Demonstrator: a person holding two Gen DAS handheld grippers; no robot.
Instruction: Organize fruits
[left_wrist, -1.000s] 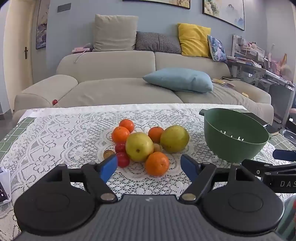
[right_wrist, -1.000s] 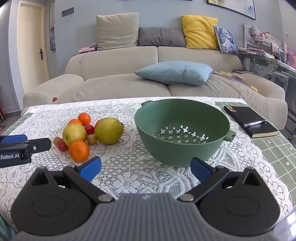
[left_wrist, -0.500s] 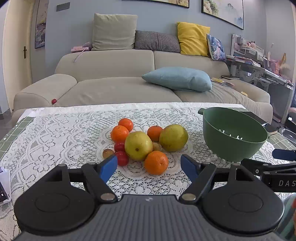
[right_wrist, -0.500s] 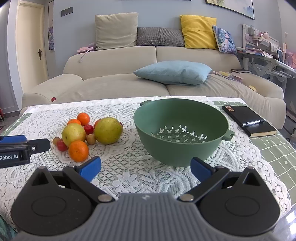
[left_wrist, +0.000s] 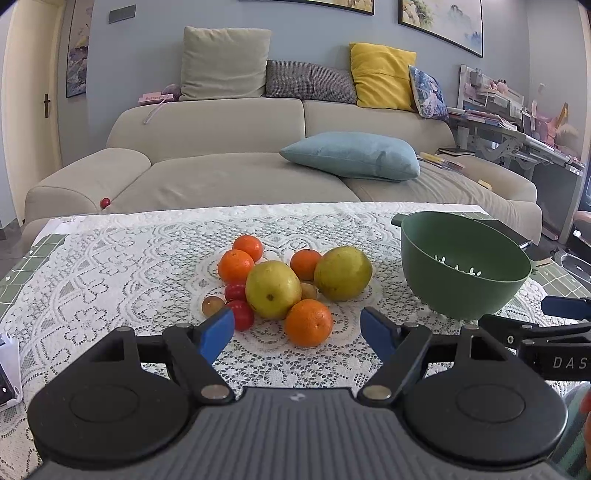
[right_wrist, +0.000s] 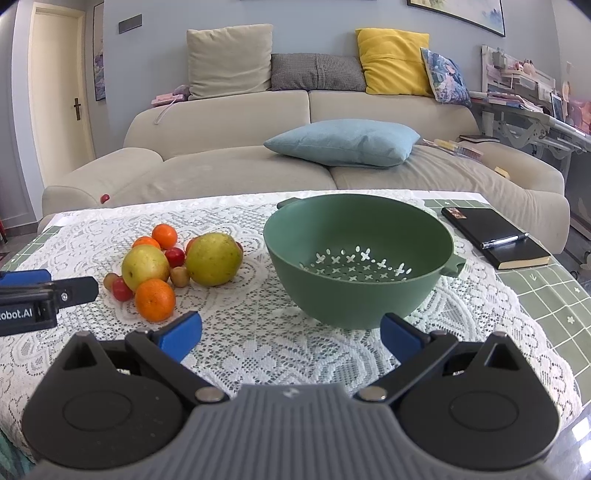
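Observation:
A pile of fruit lies on the lace tablecloth: two yellow-green pears (left_wrist: 272, 294) (right_wrist: 213, 264), several oranges, the nearest one (left_wrist: 308, 322) (right_wrist: 154, 300) in front, and small red and brown fruits. A green colander (left_wrist: 463, 268) (right_wrist: 360, 254) stands empty to the right of the pile. My left gripper (left_wrist: 297, 334) is open and empty, just short of the nearest orange. My right gripper (right_wrist: 291, 334) is open and empty, in front of the colander.
A black notebook with a pen (right_wrist: 495, 236) lies at the table's right side. A white object (left_wrist: 7, 365) sits at the left edge. A beige sofa (left_wrist: 280, 155) with cushions stands behind the table.
Both grippers have edged slightly forward and up over the table. The fruit and colander have not moved. Both grippers stay open.

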